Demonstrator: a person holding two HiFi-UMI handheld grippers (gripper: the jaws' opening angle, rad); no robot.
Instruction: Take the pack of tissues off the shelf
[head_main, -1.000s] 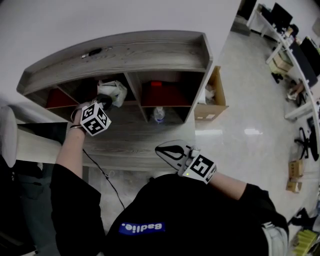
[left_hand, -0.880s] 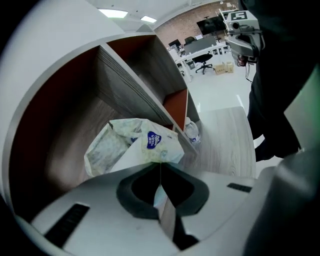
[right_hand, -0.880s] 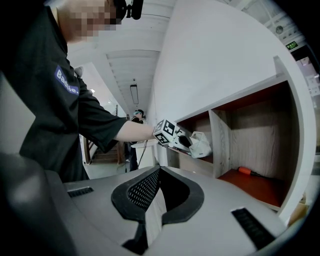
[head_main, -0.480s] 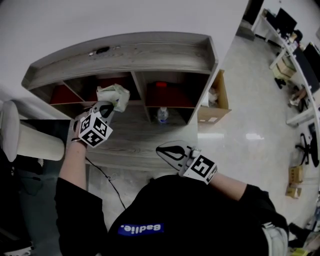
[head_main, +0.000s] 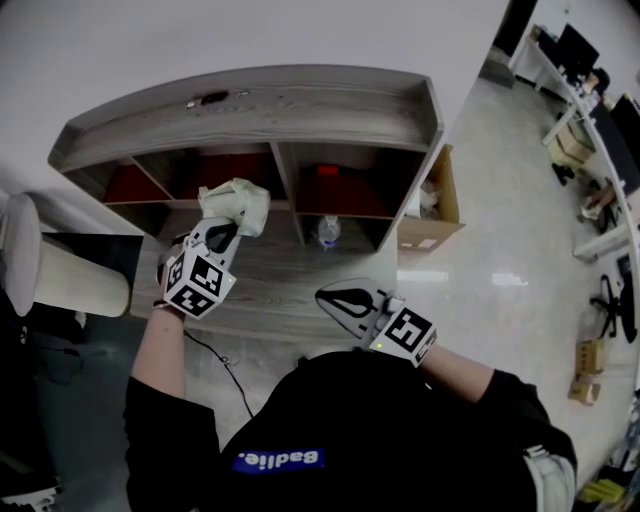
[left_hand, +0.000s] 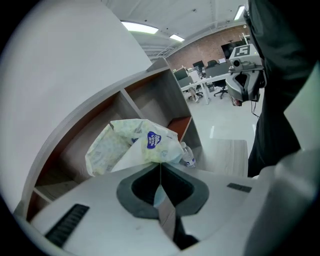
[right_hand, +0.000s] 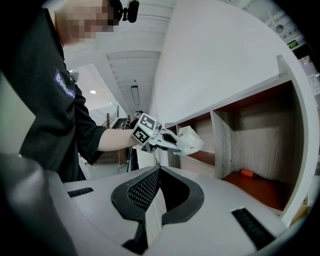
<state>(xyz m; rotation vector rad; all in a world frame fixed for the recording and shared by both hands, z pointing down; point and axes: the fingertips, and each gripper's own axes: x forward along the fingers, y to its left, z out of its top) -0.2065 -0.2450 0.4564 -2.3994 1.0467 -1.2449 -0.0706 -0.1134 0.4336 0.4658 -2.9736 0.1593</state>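
Note:
The pack of tissues (head_main: 238, 203) is a pale, crumpled plastic pack with a blue label. It hangs in front of the middle-left compartment of the wooden shelf (head_main: 300, 105), outside the opening. My left gripper (head_main: 233, 221) is shut on its near edge; in the left gripper view the pack (left_hand: 135, 145) bulges just beyond the closed tips (left_hand: 160, 164). My right gripper (head_main: 324, 294) is held low over the front of the desk, shut and empty, its jaws (right_hand: 159, 169) meeting at the tip. From there the left gripper (right_hand: 172, 142) and the pack (right_hand: 189, 141) show ahead.
A small water bottle (head_main: 321, 232) stands on the desk below the shelf's divider. A red object (head_main: 328, 170) lies in the right compartment. A cardboard box (head_main: 430, 215) sits on the floor right of the shelf. A white cylinder (head_main: 60, 275) lies at the left.
My left gripper has drawn the tissue pack out of the shelf compartment towards me, lifting and rolling a little. The right gripper has stayed put.

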